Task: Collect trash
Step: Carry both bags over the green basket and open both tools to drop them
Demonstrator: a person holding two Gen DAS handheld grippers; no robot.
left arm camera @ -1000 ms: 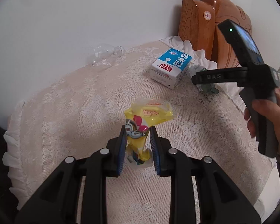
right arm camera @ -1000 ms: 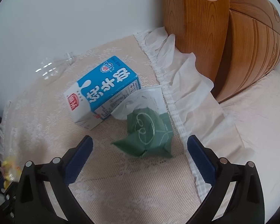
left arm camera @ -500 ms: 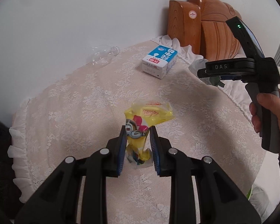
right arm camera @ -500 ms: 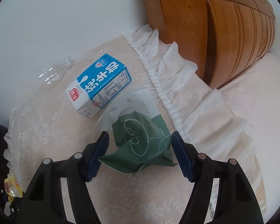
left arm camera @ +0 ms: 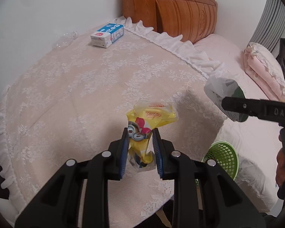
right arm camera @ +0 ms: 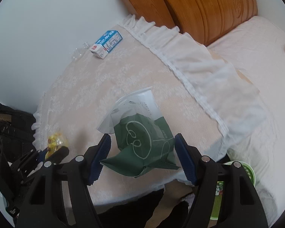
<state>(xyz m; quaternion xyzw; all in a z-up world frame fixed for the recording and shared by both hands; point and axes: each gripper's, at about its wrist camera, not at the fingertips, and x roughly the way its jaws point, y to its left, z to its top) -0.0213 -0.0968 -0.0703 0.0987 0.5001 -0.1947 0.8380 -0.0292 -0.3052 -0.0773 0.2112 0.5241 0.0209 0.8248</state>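
We count two hand-held grippers. The left hand-held gripper [left arm camera: 140, 142] has its blue pads pressed onto one yellow snack wrapper [left arm camera: 150, 119], which stands up between them above the lace-covered worktop [left arm camera: 76, 95]. The right hand-held gripper [right arm camera: 142, 157] pinches one green-and-white packet [right arm camera: 142, 133] by its crumpled lower end; the packet hangs clear of the cloth, near the worktop's front edge.

We see two items of trash lying on the worktop, both at its far side by the wall: one blue-and-white milk carton [left arm camera: 107, 35] on its side, and one clear plastic bottle [left arm camera: 65, 39] just beside it, also lying flat.

One container is visible: a green mesh basket [left arm camera: 224, 155] on the floor below the worktop's edge, between worktop and bed [left arm camera: 256, 142]. In the right wrist view its rim [right arm camera: 247, 169] shows behind the right finger; something colourful lies inside, but we cannot tell what.

One carved wooden headboard [left arm camera: 180, 15] stands against the wall, and one folded pink blanket [left arm camera: 262, 70] rests on the bed.
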